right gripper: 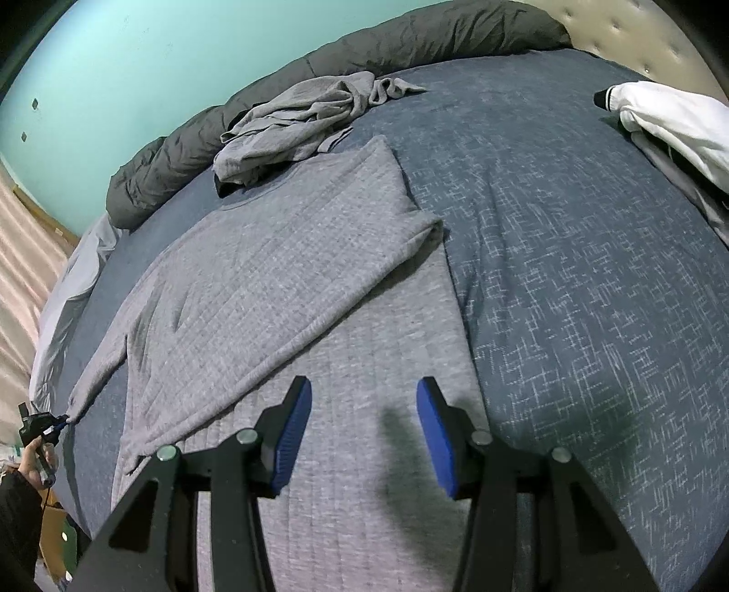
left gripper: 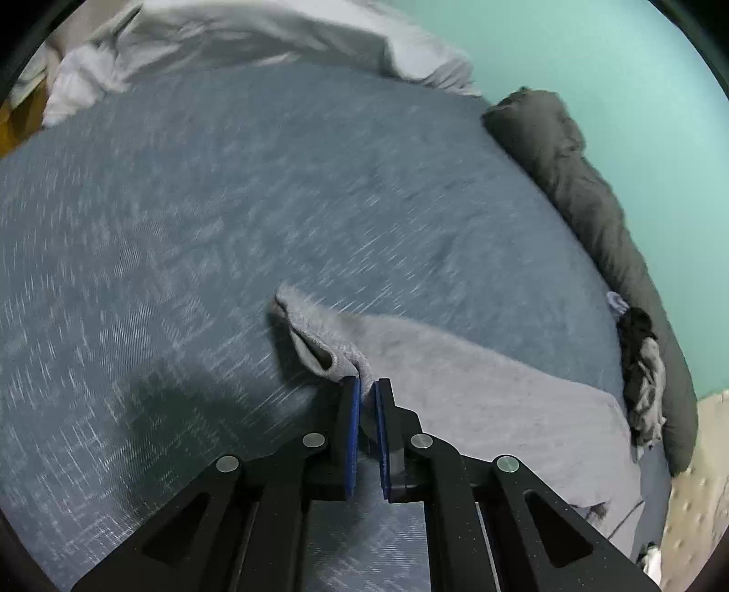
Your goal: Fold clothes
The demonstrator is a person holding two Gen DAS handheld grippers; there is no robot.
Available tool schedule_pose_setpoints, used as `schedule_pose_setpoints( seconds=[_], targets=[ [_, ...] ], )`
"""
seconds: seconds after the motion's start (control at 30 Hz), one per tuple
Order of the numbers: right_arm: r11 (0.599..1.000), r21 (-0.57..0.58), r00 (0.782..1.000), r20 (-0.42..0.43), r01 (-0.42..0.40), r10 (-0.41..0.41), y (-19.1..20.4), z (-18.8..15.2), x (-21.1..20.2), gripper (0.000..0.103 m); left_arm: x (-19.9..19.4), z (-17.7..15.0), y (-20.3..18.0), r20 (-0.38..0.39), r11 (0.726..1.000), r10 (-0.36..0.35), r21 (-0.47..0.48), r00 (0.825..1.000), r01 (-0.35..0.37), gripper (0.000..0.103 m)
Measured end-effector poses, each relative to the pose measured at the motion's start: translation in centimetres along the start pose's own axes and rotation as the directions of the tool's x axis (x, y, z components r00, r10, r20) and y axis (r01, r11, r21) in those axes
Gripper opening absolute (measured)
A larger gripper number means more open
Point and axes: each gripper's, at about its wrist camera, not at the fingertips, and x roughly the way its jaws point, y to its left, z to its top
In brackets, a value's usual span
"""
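A grey quilted sweater lies spread on the blue bedspread, with one sleeve folded across its body. My left gripper is shut on the cuff of the other sleeve and holds it out over the bedspread; it also shows small at the left edge of the right wrist view, with the sleeve stretched to it. My right gripper is open and empty, hovering above the sweater's lower body.
The blue patterned bedspread covers the bed. A crumpled grey garment lies beyond the sweater. A dark grey rolled duvet lines the teal wall. White clothing lies at the far right, and pale grey fabric is piled at the far end.
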Motion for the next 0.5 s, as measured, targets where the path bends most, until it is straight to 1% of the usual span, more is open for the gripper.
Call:
schedule_pose_setpoints(
  seconds=[0.13,0.27,0.3,0.37,0.43,0.5],
  targets=[
    [1.0,0.007,1.0,0.003,-0.002,0.002,-0.2,0.2,-0.2,0.049,-2.2,1.5,-3.0,0.043,0.997,-0.05,0.057,0.998,0.047,0.007],
    [1.0,0.009,1.0,0.016,-0.013,0.012,-0.3,0.5,-0.8,0.049,-4.9,2.4,-7.3,0.067,0.984,-0.134,0.124,0.989,0.125,0.007],
    [1.0,0.009,1.0,0.02,-0.016,0.016,-0.2,0.5,-1.0,0.049,-6.0,2.4,-8.8,0.067,0.978,-0.16,0.148,0.985,0.149,0.007],
    [1.0,0.015,0.999,0.028,-0.025,0.025,-0.3,0.6,-1.4,0.049,-7.0,2.4,-11.5,0.064,0.963,-0.203,0.191,0.977,0.187,0.007],
    [0.999,0.028,0.999,0.036,-0.037,0.036,-0.4,0.7,-1.9,0.049,-8.2,2.0,-15.2,0.058,0.941,-0.251,0.249,0.966,0.229,0.0],
    [0.999,0.033,0.998,0.04,-0.042,0.041,-0.5,0.7,-2.2,0.049,-9.3,0.7,-18.6,0.048,0.917,-0.292,0.3,0.955,0.265,0.0]
  ],
)
